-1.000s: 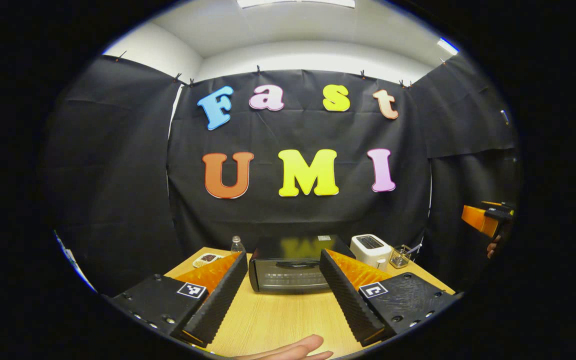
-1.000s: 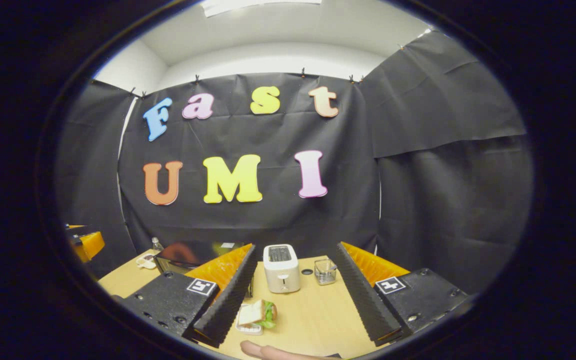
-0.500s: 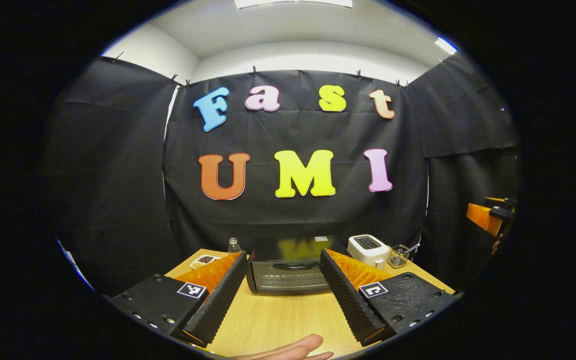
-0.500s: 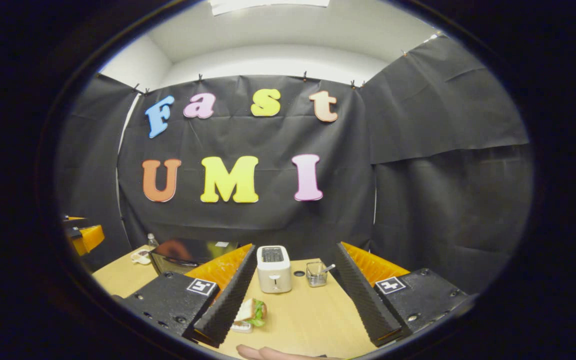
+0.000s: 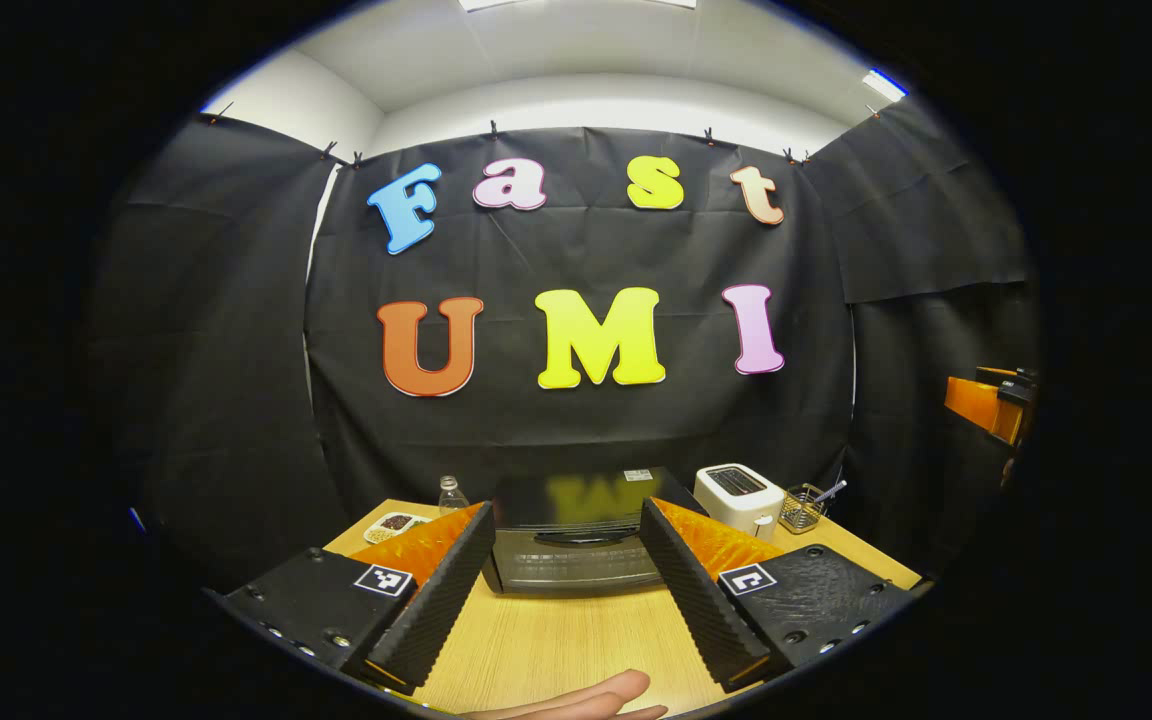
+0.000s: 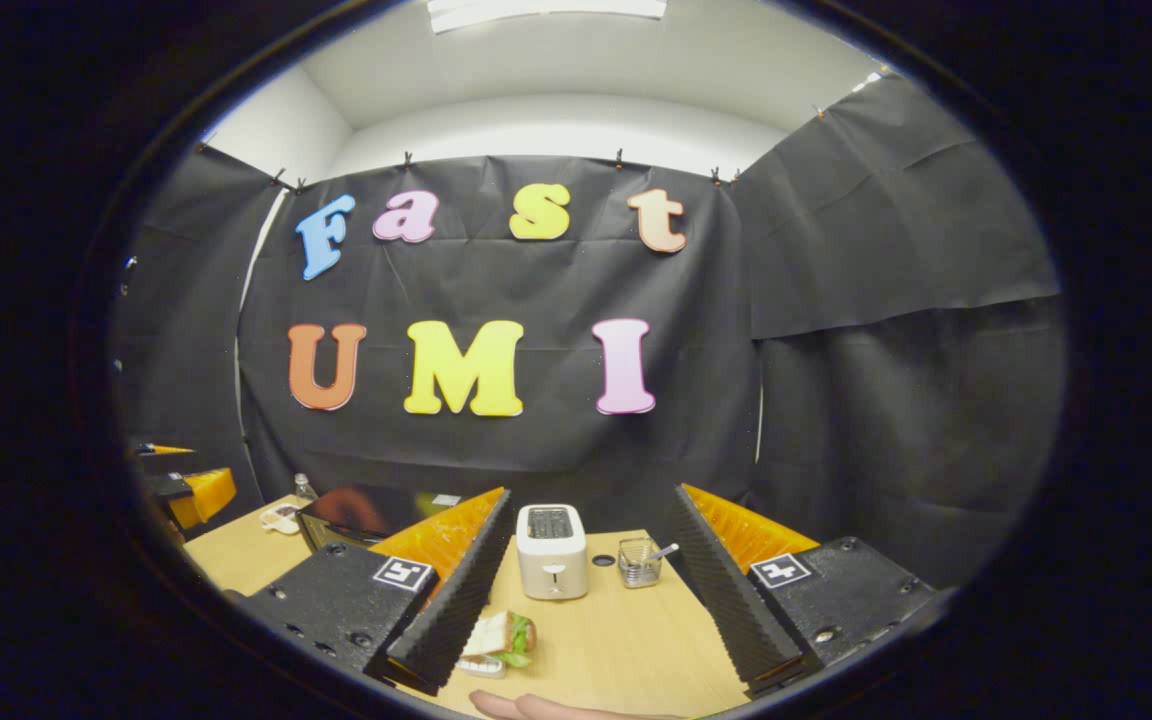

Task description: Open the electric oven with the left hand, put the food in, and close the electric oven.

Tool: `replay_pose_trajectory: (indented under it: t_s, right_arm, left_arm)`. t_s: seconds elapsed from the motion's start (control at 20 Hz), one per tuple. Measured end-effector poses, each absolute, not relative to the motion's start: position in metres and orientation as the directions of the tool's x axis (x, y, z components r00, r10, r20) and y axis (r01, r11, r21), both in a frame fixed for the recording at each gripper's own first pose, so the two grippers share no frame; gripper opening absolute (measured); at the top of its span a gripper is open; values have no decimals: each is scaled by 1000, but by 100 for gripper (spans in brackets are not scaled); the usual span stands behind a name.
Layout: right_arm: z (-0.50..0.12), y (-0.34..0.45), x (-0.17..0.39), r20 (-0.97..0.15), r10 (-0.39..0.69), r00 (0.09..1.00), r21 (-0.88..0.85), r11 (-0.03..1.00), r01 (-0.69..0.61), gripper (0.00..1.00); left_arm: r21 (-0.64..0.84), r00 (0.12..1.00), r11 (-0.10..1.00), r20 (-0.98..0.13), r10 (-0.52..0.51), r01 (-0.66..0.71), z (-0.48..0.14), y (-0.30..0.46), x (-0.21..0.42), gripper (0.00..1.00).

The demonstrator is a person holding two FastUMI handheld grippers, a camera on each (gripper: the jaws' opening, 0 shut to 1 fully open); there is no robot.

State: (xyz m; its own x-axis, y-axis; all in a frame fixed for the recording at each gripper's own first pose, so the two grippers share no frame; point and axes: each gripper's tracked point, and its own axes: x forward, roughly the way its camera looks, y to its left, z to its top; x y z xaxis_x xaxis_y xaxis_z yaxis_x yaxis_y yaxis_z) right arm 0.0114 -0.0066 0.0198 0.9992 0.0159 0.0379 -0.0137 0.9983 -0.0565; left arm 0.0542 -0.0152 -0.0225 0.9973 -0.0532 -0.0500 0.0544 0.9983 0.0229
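Pale wood table (image 5: 556, 640) carries everything. Far left on it sit a small dish of dark bits (image 5: 394, 524) and a clear bottle (image 5: 450, 492). The black electric oven (image 5: 576, 545) lies straight ahead of the left gripper (image 5: 564, 590), framed between its 2 fingers, door shut, its handle running crosswise to the approach. That gripper's fingers stand wide apart and well short of it. Right of the oven stand a white toaster (image 6: 551, 550) and a wire cup (image 6: 639, 562). The sandwich (image 6: 499, 640) rests on the table just beside the right gripper (image 6: 586, 630), also spread open and holding nothing. The left gripper is likely nearer the handle.
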Motion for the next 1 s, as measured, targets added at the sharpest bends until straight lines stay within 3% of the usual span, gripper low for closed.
replay_pose_trajectory:
  t_s: [0.15,0.2,0.3,0.35,0.4,0.5,0.55,1.0]
  right_arm:
    - [16,2,18,27,45,999,-48,998,-44,100]
    - [16,3,23,27,50,998,-55,997,-48,90]
    - [13,4,30,28,56,998,-77,996,-53,90]
    - [10,6,33,22,64,998,-85,995,-62,100]
    - [8,7,36,14,72,997,-89,994,-71,90]
    - [5,4,41,1,84,996,-85,993,-84,90]
    - [7,0,44,3,82,997,-81,993,-82,100]
    - [12,-22,54,-28,105,994,-22,994,-106,100]
  left_arm:
    - [1,996,998,-74,-57,57,-30,-19,81,95]
    - [-9,995,998,-86,-58,57,-33,-22,92,96]
    - [-19,992,999,-116,-48,46,-42,-21,118,96]
    - [-12,990,999,-137,-43,42,-49,-22,132,96]
    - [-6,986,999,-160,-40,40,-58,-23,146,96]
    - [-15,974,999,-222,-43,41,-78,-28,172,96]
    - [-24,965,999,-258,-53,49,-90,-33,183,96]
    - [-40,900,998,-431,-56,43,-160,-52,246,96]
